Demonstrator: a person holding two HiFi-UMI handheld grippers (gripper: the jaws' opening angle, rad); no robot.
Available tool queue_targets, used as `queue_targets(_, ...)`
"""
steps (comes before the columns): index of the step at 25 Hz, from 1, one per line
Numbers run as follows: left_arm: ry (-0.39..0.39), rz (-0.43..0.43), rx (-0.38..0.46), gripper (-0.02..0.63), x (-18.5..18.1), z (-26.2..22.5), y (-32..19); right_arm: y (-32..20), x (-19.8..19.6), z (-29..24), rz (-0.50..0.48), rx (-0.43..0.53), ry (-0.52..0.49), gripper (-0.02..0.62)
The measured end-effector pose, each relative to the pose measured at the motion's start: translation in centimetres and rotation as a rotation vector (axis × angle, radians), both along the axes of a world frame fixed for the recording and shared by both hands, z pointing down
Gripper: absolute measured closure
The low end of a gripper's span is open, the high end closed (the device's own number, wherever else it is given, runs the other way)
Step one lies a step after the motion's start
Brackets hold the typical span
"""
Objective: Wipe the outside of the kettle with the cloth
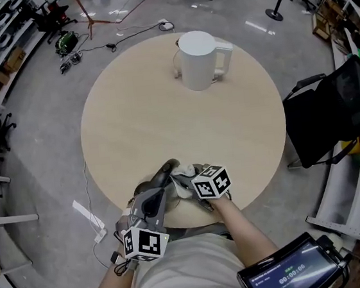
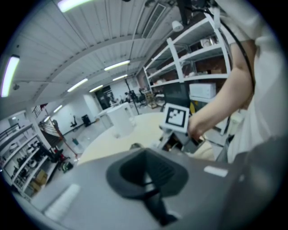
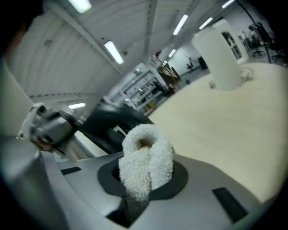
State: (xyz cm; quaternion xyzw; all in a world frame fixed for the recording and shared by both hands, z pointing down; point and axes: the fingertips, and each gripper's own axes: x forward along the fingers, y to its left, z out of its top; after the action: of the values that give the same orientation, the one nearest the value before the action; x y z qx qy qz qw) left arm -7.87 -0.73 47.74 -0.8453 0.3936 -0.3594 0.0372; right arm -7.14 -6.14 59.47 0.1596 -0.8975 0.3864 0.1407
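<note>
A white kettle (image 1: 199, 59) with its handle to the right stands upright at the far side of the round beige table (image 1: 133, 132). It also shows far off in both gripper views, kettle (image 2: 120, 117) and kettle (image 3: 218, 56). At the table's near edge my right gripper (image 1: 184, 181) is shut on a fluffy white cloth (image 1: 185, 170), which stands folded in a loop between the jaws, cloth (image 3: 146, 157). My left gripper (image 1: 168, 167) lies just left of it, jaws together with nothing between them. Both grippers are far from the kettle.
A black chair (image 1: 338, 112) stands off the table's right side. A tablet screen (image 1: 288, 273) sits at the bottom right. Cables and a tripod (image 1: 88, 18) lie on the floor beyond the table's far left. A thin cord (image 1: 176, 63) lies by the kettle.
</note>
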Motion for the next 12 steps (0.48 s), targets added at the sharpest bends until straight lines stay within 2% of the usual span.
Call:
queue_targets(2,-0.002,-0.009,0.008,0.611,-0.3,0.0,0.1,1.3,-0.6,-4.4,-0.076,0.023,-0.217,0.526)
queue_targets(3,-0.005,-0.011,0.011,0.611,-0.4,0.0,0.1,1.4,-0.6,-4.8,-0.077,0.002,-0.282,0.526)
queue_targets(4,-0.007,-0.011,0.014,0.611,-0.4,0.0,0.1,1.0,-0.5,-3.7,-0.042,-0.032,-0.279,0.526)
queue_targets(5,-0.006,-0.011,0.016,0.611,-0.3,0.0,0.0,0.1,-0.3,-1.7,0.014,-0.063,-0.207,0.526)
queue_targets(6,-0.003,-0.015,0.019,0.611,-0.2,-0.1,-0.2,-0.8,-0.2,0.3,0.064,-0.073,-0.095,0.526)
queue_targets(8,0.005,-0.045,0.031,0.611,-0.2,-0.1,-0.9,-2.3,-0.5,1.9,0.106,-0.031,0.081,0.526)
queue_targets(10,0.01,-0.085,0.028,0.611,-0.1,-0.1,-1.7,-3.8,-1.2,1.2,0.119,-0.005,0.106,0.526)
queue_targets(12,0.028,-0.12,-0.019,0.614,0.7,-0.2,-2.5,-5.3,-1.9,-0.5,0.096,-0.025,0.044,0.526)
